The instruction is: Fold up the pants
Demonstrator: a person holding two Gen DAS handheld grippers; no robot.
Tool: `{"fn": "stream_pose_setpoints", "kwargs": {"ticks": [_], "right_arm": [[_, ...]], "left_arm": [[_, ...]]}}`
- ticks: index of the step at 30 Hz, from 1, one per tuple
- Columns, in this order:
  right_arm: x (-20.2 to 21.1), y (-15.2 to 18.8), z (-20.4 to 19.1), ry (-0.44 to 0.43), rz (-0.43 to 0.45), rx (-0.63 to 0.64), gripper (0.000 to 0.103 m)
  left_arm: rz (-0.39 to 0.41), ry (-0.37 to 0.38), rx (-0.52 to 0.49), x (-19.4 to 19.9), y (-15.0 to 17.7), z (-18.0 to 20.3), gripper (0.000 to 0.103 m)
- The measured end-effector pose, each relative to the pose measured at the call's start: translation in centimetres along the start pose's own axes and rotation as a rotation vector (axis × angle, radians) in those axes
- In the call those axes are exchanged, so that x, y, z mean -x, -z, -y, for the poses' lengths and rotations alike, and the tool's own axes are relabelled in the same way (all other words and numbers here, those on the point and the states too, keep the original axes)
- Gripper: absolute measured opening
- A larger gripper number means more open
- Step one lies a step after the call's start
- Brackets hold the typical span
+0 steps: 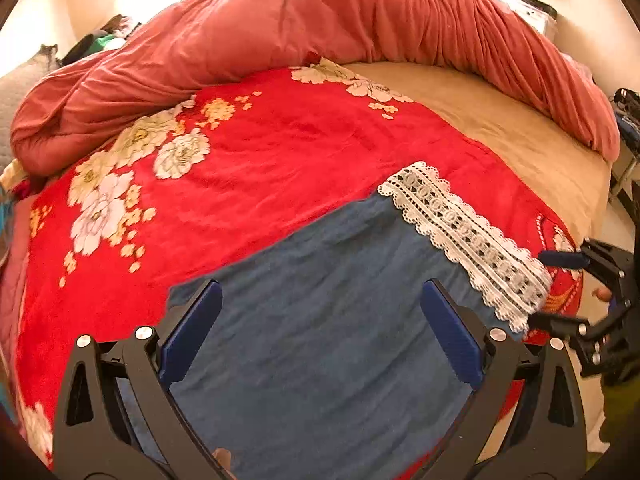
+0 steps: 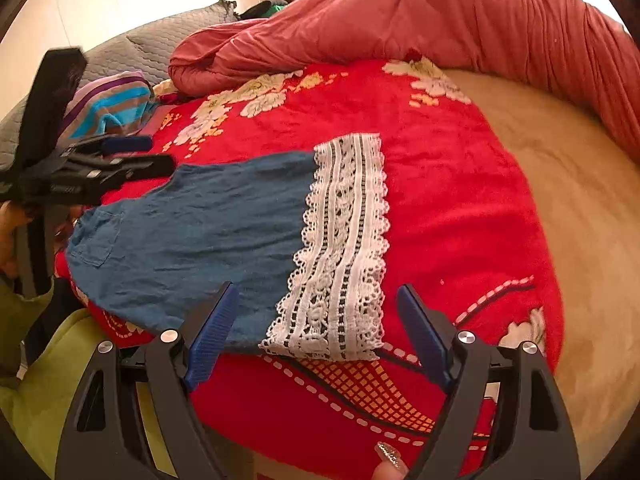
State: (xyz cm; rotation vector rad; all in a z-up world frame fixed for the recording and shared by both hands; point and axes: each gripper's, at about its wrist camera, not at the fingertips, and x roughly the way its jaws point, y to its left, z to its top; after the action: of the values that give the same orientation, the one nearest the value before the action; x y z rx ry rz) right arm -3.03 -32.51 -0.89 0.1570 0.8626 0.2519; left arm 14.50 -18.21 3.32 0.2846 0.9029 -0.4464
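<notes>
Blue pants [image 1: 320, 312] with a white lace hem [image 1: 468, 240] lie flat on a red floral blanket [image 1: 280, 152]. My left gripper [image 1: 320, 328] is open, just above the blue cloth near the waist end. My right gripper [image 2: 320, 328] is open over the near edge of the lace hem [image 2: 344, 248]. In the right wrist view the pants [image 2: 200, 232] stretch left to a back pocket, and the left gripper [image 2: 120, 160] hovers at their far left end. The right gripper [image 1: 560, 292] shows at the right edge of the left wrist view, next to the lace.
A bunched pink duvet [image 1: 360, 20] lies along the far side of the bed. A beige sheet [image 2: 580, 220] is bare to the right. Striped cloth [image 2: 116, 100] and a grey pillow [image 2: 160, 40] lie at the far left. The bed's edge is near me.
</notes>
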Motion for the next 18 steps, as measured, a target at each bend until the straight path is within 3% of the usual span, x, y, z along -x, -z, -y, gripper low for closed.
{"fn": "stream_pose_setpoints", "kwargs": {"ticks": [9, 18], "right_arm": [[-1.8, 0.5, 1.4, -0.045, -0.036, -0.073, 0.081], [-2.9, 0.0, 1.4, -0.131, -0.023, -0.103, 0.079]], "left_arm": [[-0.061, 0.016, -0.021, -5.4, -3.0, 0.6, 0.093], [-0.111, 0.155, -0.057, -10.5, -5.1, 1.7, 0.088]]}}
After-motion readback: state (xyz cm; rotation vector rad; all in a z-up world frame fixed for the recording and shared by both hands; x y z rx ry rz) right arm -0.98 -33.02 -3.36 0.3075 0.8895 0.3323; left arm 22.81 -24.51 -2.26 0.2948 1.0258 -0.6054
